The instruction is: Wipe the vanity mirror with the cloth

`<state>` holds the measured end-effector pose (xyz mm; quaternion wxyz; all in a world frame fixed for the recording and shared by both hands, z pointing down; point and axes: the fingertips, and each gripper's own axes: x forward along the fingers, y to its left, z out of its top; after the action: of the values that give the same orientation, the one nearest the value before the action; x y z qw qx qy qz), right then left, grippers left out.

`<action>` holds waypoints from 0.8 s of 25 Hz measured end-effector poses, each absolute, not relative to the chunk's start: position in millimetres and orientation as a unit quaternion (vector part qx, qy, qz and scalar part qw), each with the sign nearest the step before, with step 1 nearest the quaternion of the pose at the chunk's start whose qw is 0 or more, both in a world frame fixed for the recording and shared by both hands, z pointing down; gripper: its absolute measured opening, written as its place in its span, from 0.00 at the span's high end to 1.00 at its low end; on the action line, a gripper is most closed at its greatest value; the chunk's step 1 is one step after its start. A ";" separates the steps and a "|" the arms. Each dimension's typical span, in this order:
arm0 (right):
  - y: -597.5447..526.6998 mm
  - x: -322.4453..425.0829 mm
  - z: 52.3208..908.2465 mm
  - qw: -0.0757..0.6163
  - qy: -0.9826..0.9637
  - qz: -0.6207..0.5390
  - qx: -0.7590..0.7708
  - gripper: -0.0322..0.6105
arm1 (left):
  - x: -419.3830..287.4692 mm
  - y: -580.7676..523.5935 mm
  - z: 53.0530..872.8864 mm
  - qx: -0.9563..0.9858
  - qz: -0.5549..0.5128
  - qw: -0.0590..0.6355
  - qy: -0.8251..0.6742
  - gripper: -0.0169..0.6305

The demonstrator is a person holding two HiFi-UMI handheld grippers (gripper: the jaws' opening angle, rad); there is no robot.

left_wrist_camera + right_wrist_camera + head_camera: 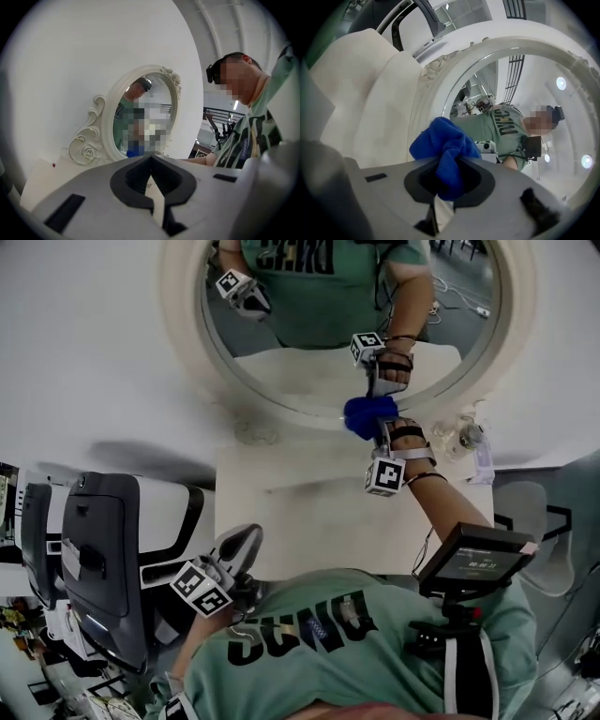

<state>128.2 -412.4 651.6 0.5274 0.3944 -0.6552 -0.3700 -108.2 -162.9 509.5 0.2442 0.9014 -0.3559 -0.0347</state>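
Observation:
A round vanity mirror (281, 371) in a carved white frame (105, 136) stands at the back of a small white table (319, 521). My right gripper (377, 425) is shut on a bunched blue cloth (367, 414), which presses against the bottom rim of the mirror's glass (511, 93). In the right gripper view the cloth (445, 150) bulges out from between the jaws. My left gripper (242, 545) hangs near the table's front left corner, away from the mirror, jaws together with nothing in them. The mirror reflects both grippers and a person.
A dark office chair (103, 568) stands left of the table. A clear glass item (464, 435) sits at the table's right rear. A small screen on a mount (473, 559) juts out at my right side. White wall (84, 343) lies behind the mirror.

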 end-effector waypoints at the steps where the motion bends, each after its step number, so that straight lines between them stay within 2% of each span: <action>1: -411.7 127.7 654.0 0.532 -0.657 -0.365 0.391 0.88 | -107.4 -161.9 506.6 0.903 -0.038 0.241 -0.354 0.96; 5: -395.9 121.6 658.1 0.546 -0.679 -0.342 0.353 0.88 | -112.2 -154.0 487.5 0.909 -0.054 0.219 -0.349 0.96; 7: -386.0 116.0 629.8 0.526 -0.698 -0.342 0.346 0.88 | -117.1 -151.6 475.0 0.912 -0.066 0.203 -0.351 0.96; 9: -388.6 112.5 564.9 0.484 -0.702 -0.371 0.368 0.88 | -119.3 -156.5 461.0 0.916 -0.081 0.181 -0.350 0.96; 15: -391.8 126.5 298.4 0.337 -0.628 -0.492 0.499 0.88 | -123.6 -164.7 425.5 0.923 -0.125 0.127 -0.342 0.96; 20: -392.3 159.1 157.0 0.288 -0.522 -0.542 0.592 0.88 | -132.6 -166.4 413.0 0.922 -0.144 0.110 -0.343 0.96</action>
<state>159.1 -392.3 157.0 0.2880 0.5920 -0.5224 -0.5419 -132.6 -166.4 413.0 0.1097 0.9218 -0.3425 -0.1444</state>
